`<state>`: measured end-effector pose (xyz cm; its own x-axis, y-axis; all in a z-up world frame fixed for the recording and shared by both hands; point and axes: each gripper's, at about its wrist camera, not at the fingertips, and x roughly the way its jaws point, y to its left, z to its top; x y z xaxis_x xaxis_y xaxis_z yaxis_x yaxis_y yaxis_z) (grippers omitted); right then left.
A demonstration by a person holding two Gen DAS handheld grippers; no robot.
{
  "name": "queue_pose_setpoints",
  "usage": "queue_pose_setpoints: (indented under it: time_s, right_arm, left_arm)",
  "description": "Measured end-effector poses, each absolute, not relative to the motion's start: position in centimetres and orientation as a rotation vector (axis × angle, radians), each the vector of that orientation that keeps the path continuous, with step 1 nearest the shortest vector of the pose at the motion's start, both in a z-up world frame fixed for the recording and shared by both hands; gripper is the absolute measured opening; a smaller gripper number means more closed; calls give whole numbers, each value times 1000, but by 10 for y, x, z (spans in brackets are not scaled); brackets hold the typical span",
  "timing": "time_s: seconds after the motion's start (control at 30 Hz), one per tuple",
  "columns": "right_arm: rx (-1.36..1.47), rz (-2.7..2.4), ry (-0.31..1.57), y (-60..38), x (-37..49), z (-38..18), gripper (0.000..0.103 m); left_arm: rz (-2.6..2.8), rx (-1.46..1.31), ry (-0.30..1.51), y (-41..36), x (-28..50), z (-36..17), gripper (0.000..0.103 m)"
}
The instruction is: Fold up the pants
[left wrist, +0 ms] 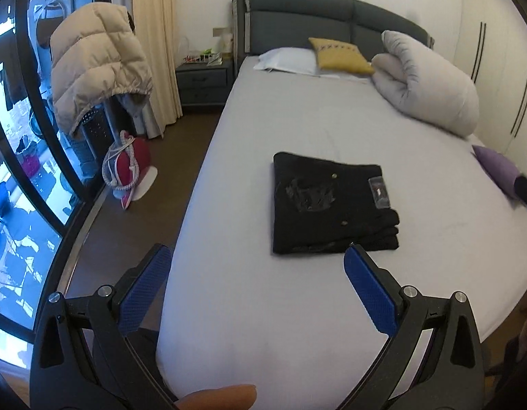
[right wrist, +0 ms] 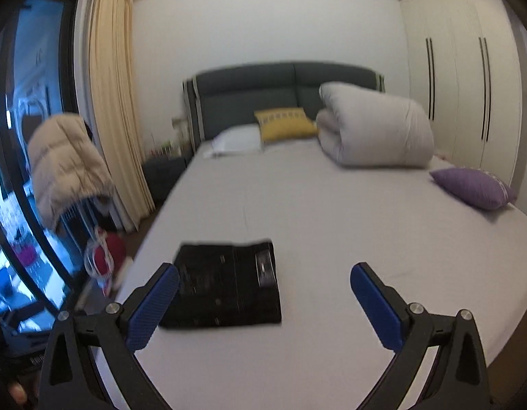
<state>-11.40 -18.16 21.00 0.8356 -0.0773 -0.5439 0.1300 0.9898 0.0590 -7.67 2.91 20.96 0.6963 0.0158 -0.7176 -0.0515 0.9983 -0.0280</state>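
Black pants, folded into a flat rectangular stack, lie on the pale grey bed sheet. Left hand-held gripper hovers just short of them, blue pads spread wide, empty; right hand-held gripper likewise gapes wide, holding nothing.

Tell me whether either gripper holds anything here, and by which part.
Nothing is held. The left gripper and right gripper both have open, empty jaws; the folded pants lie free on the bed.

Bedroom, bed w/ gray sheet.
Yellow cushion + white pillow by headboard; rolled duvet right; purple cushion; puffer jacket nr window.
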Motion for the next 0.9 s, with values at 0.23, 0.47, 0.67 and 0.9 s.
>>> queue_pose_setpoints:
  time_s: [0.23,0.47,0.67,0.9]
  right_arm:
    - [78,-101,650,-176,-115,191,103]
    - [54,-79,681,-170,-114,184,103]
    - [50,-68,709,-168,-110,177,103]
    - [50,-65,741,-165,-108,170,103]
  left_arm:
    - [46,-33,809,28,-64,191,103]
    - [44,-26,820,26,-70,193,103]
    - [44,-21,831,24,-69,188,103]
    - [43,-8,835,20,-67,183,103]
